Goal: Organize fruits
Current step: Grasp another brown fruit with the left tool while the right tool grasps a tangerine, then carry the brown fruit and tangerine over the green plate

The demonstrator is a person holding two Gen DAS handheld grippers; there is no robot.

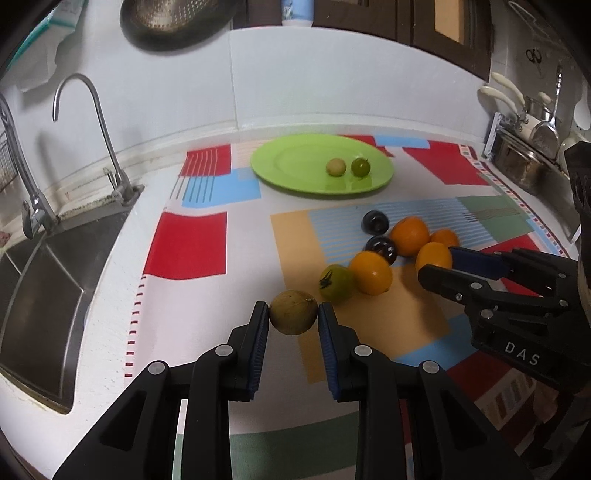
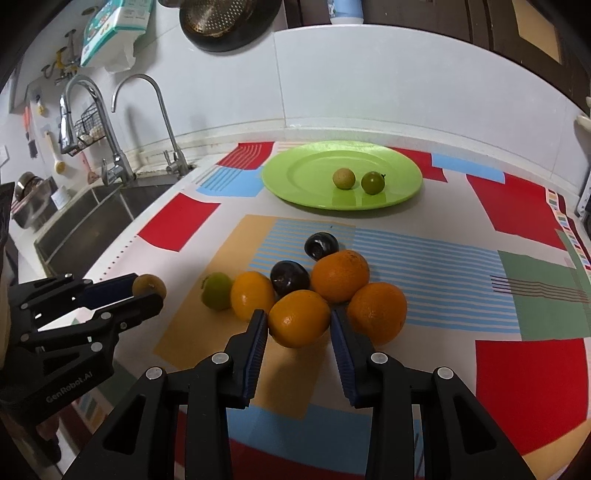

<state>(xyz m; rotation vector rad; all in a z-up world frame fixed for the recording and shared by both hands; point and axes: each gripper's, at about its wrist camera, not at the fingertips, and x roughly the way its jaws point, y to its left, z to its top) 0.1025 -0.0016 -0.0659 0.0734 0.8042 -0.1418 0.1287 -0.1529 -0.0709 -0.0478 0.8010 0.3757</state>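
My left gripper (image 1: 293,314) is shut on a brownish round fruit (image 1: 293,312), held just above the patterned mat; from the right wrist view this gripper (image 2: 147,290) and its fruit (image 2: 149,285) show at the left. My right gripper (image 2: 299,321) is shut on an orange (image 2: 299,317) at the near edge of a pile. The pile holds other oranges (image 2: 340,275), two dark plums (image 2: 290,277) and a green fruit (image 2: 217,291). Farther back, a green plate (image 2: 303,173) carries a pale small fruit (image 2: 344,178) and a green one (image 2: 372,182).
A steel sink (image 1: 44,280) with two faucets (image 1: 92,122) lies left of the mat (image 1: 192,243). Pots and utensils (image 1: 524,162) stand at the right against the wall. A colander (image 1: 173,22) hangs on the back wall.
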